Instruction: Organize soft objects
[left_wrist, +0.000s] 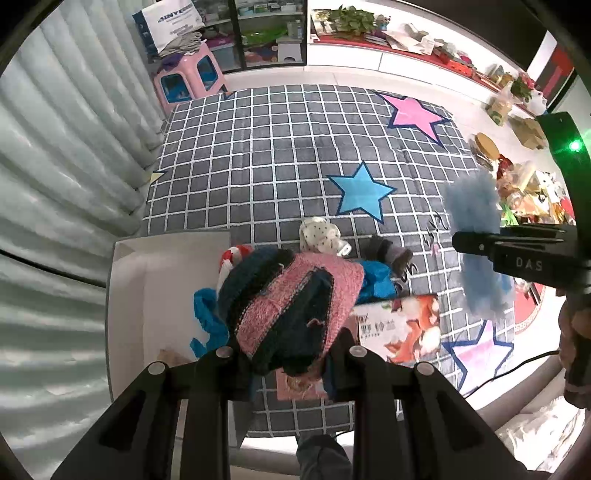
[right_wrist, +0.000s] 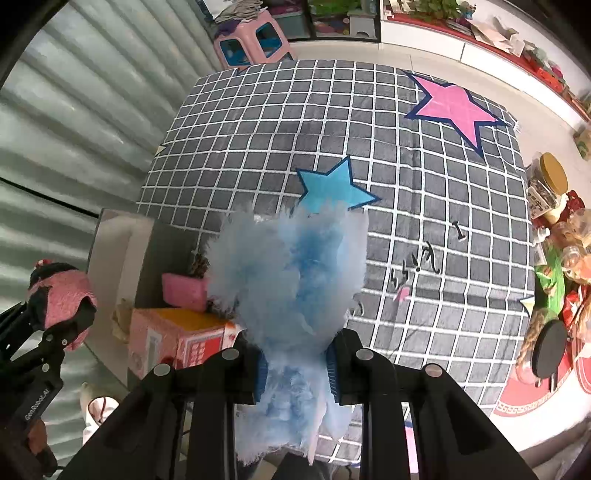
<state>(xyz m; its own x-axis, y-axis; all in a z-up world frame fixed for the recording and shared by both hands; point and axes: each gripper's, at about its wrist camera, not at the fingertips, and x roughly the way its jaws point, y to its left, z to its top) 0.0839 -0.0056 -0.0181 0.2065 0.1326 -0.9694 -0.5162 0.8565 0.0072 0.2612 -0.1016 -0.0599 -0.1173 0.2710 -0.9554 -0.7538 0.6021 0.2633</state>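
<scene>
Holding pink knit hat (left_wrist: 295, 306) in left tongs (left_wrist: 291, 363), blue fluff (right_wrist: 291, 266) in right tongs (right_wrist: 295, 369); white box (left_wrist: 129, 266) contains blue cloth (left_wrist: 207, 317).

A grey grid-patterned mat (left_wrist: 258, 147) with pink and blue stars covered the floor. On it lay a polka-dot cloth (left_wrist: 321, 234) at centre, a grey sock (left_wrist: 388, 251) at its three o'clock, a printed packet (left_wrist: 402, 328) toward five, and a white box (left_wrist: 129, 266) at nine.

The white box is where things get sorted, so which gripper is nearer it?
Left. The left gripper, holding the pink knit, hangs beside the white box; the right gripper, holding blue fluff, is farther off.
</scene>
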